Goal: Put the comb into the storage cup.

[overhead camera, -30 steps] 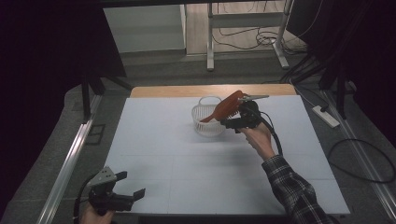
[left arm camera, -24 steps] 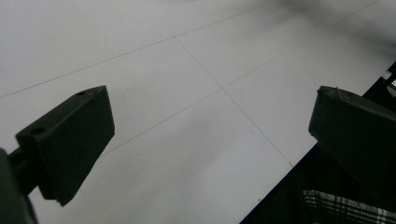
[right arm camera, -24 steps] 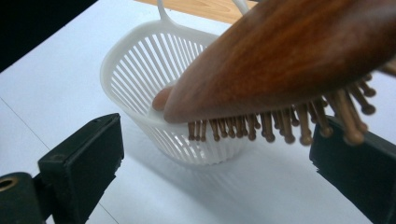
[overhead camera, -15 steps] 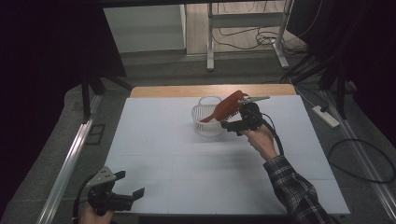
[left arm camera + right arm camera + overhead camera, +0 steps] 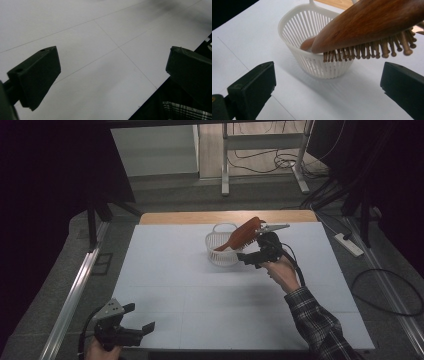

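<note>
A wooden hairbrush (image 5: 242,234) leans in a white slatted basket (image 5: 220,254) just above the middle of the high view, handle end down inside the basket and bristled head sticking out over the rim toward the upper right. In the right gripper view the brush (image 5: 372,23) crosses the upper right of the frame; its head is cut off by the right edge and its handle tip is half hidden behind the basket's (image 5: 299,27) slats. The right gripper (image 5: 252,255) sits just right of the basket, its jaws spread wide and having just been opening, with nothing pressed between them; the brush hangs above and beyond the pads. The left gripper (image 5: 135,317) is at the lower left of the high view, partly cut off by the bottom edge, jaws wide apart over bare white table (image 5: 100,32). A plaid sleeve (image 5: 320,325) runs off the lower right.
</note>
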A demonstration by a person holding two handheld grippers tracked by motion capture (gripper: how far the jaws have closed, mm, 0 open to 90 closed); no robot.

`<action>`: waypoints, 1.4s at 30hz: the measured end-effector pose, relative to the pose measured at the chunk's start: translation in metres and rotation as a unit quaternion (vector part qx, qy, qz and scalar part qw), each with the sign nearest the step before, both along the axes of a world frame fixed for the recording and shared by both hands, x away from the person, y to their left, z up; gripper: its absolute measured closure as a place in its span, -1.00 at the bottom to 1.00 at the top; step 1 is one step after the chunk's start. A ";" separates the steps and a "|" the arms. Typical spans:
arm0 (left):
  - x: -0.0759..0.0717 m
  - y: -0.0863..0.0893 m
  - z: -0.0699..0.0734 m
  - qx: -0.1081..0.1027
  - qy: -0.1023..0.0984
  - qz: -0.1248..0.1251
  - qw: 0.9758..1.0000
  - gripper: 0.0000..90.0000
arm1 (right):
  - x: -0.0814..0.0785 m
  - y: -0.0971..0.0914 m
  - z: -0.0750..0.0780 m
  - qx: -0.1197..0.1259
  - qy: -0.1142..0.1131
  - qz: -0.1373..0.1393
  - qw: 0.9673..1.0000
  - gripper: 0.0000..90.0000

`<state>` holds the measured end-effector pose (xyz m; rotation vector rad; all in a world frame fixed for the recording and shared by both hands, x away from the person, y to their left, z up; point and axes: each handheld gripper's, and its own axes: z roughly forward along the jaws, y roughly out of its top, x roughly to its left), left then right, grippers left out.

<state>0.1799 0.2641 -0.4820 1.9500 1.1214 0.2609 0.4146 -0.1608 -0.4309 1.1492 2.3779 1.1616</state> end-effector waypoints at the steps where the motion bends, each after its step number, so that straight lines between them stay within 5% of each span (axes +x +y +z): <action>1: 0.000 0.000 0.000 -0.001 0.000 0.000 1.000 -1.00 | -0.001 0.000 0.000 -0.003 0.000 0.001 1.000 -1.00; 13: 0.000 0.001 0.000 -0.006 0.001 -0.001 1.000 -1.00 | -0.011 0.002 0.000 -0.020 -0.007 0.011 1.000 -1.00; 42: 0.000 0.002 0.000 -0.008 0.000 -0.002 1.000 -1.00 | -0.028 -0.008 -0.005 -0.014 0.001 0.040 0.999 -1.00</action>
